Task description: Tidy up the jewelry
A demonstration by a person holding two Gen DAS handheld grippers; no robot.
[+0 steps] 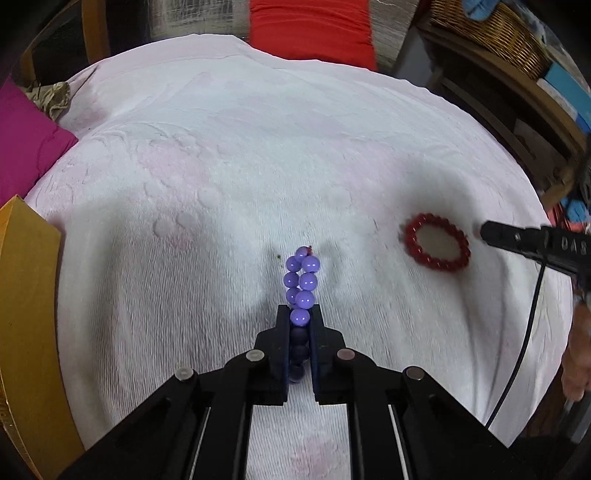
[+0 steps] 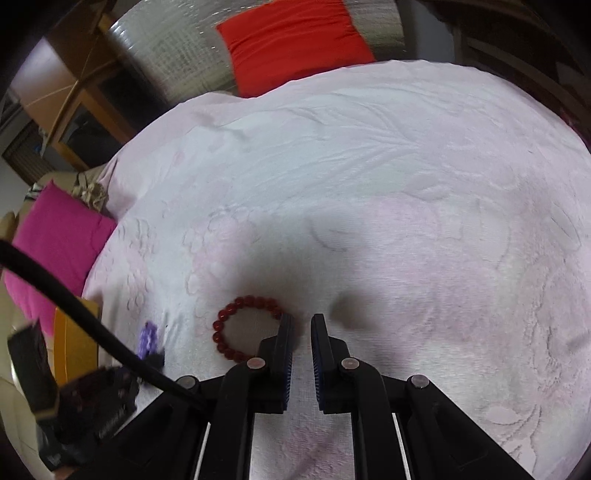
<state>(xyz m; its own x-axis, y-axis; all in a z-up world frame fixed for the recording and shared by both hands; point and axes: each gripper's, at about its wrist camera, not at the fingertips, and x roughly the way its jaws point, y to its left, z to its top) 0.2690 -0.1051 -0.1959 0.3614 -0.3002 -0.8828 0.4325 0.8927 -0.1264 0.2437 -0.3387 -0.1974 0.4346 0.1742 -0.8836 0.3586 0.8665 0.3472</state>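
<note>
My left gripper [image 1: 300,312] is shut on a purple bead bracelet [image 1: 301,280], squeezed flat and sticking out forward between the fingers above the pale pink cloth. It also shows in the right wrist view [image 2: 147,338]. A red bead bracelet [image 1: 437,242] lies in a ring on the cloth to the right. In the right wrist view the red bracelet [image 2: 240,326] lies just left of my right gripper [image 2: 303,323], whose jaws stand a narrow gap apart with nothing between them; its left finger [image 2: 286,332] is at the bracelet's right edge.
A yellow box [image 1: 26,314] stands at the left edge of the cloth-covered table [image 1: 258,147]; it also shows in the right wrist view [image 2: 74,343]. A magenta cushion [image 1: 26,147] lies left, a red cushion [image 1: 314,29] behind. A wicker basket [image 1: 491,33] sits on shelves at right.
</note>
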